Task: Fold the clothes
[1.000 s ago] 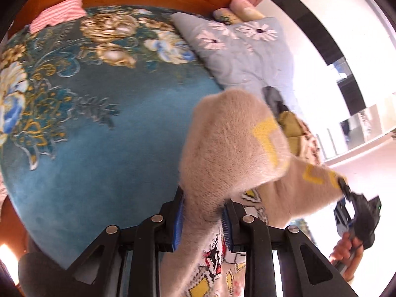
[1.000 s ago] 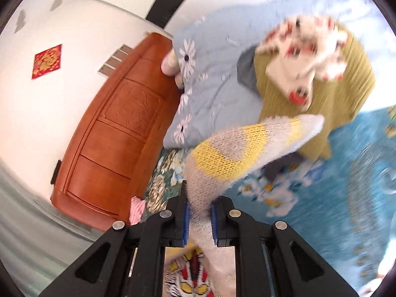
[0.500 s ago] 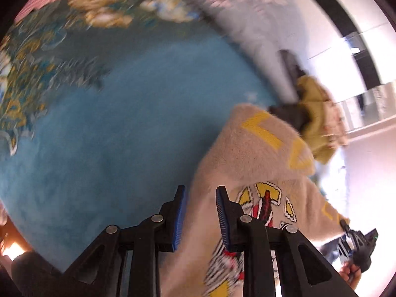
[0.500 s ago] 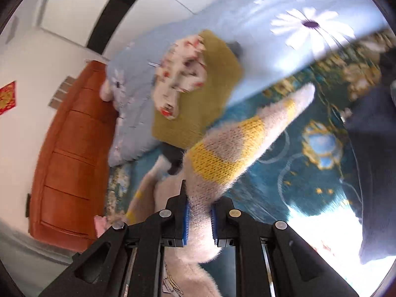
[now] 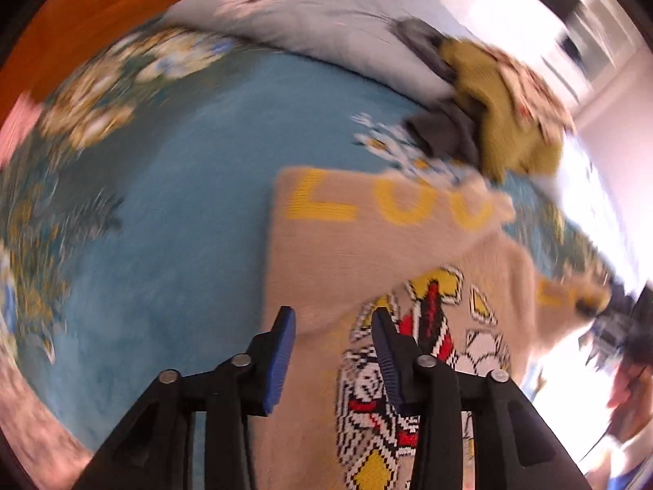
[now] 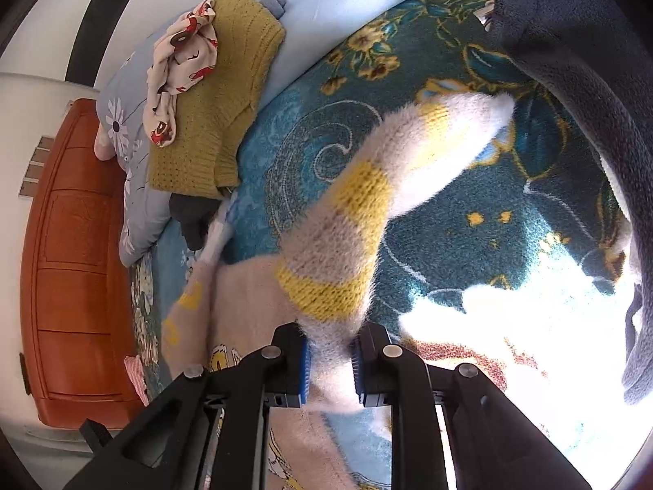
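Observation:
A beige fuzzy sweater (image 5: 359, 245) with yellow letters and a red, black and white picture lies on the blue flowered bedspread (image 5: 175, 245). One part is folded over, letters up. My left gripper (image 5: 332, 330) hangs open just above the sweater's near edge, its blue pads holding nothing. In the right wrist view my right gripper (image 6: 329, 363) is shut on the sweater's sleeve (image 6: 355, 220). This yellow-striped sleeve rises from the jaws and its cuff points toward the upper right. The sweater's body (image 6: 245, 298) trails away to the left below it.
An olive knit sweater (image 6: 220, 94) with a printed cloth (image 6: 179, 57) on it rests on a pale blue quilt (image 6: 318, 4). A dark grey garment (image 6: 192, 212) lies beside them. Dark fleece (image 6: 579, 41) fills the right side. An orange wooden headboard (image 6: 69, 253) borders the bed. A hand (image 5: 628, 384) shows blurred.
My left gripper has let go of the sweater and opened, and that part now lies flat on the bed. My right gripper kept the sleeve and swung over the bedspread.

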Tool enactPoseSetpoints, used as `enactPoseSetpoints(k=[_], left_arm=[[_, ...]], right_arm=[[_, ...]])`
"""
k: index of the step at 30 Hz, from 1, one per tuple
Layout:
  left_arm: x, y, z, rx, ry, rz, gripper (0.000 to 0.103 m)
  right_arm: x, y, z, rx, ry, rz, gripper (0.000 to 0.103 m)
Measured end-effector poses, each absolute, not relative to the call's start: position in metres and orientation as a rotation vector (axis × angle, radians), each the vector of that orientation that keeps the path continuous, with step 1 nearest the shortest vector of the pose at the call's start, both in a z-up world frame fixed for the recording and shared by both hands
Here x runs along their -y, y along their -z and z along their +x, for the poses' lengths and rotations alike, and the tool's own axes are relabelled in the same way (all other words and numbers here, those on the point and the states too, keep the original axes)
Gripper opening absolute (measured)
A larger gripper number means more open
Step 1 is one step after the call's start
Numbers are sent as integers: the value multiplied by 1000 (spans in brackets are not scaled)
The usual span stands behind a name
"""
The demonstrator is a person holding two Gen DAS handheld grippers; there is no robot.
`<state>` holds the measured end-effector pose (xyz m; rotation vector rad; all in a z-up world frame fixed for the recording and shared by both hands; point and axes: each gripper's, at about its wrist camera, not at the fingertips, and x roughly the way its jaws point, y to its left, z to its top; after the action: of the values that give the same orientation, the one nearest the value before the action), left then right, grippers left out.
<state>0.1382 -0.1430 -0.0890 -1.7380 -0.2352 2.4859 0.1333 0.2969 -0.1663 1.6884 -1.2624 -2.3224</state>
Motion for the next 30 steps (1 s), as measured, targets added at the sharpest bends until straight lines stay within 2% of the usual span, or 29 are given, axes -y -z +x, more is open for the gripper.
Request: enactPoseSetpoints(k=[5, 8, 12, 14, 16, 19, 26, 30], left_arm=[[79, 106, 118, -216, -2424, -1725, 48], [55, 119, 111, -406, -2386, -1700, 54], [33, 139, 99, -639, -2353, -1676, 55], [35, 145, 94, -670, -2365, -1663, 53], [44, 144, 87, -612, -2385, -1675, 34], [69, 136, 79, -460, -2450, -1672, 22], [198, 110, 83, 270, -2648, -1666, 19], [291, 132, 110, 673, -2693, -1818, 19]], right_arm=[[-296, 174, 143, 1288, 2309, 1780, 38], [-290, 174, 151, 1237, 2299, 1810, 39], [-280, 177, 160, 1196, 2262, 1853, 39], [-276, 182, 165, 1195, 2231, 1882, 39], [-273, 186, 168, 1200, 2209, 1902, 39], [-271, 191, 169, 1210, 2193, 1923, 39], [-265, 191, 164, 1185, 2173, 1916, 39], [-266, 198, 168, 1205, 2145, 1938, 39]])
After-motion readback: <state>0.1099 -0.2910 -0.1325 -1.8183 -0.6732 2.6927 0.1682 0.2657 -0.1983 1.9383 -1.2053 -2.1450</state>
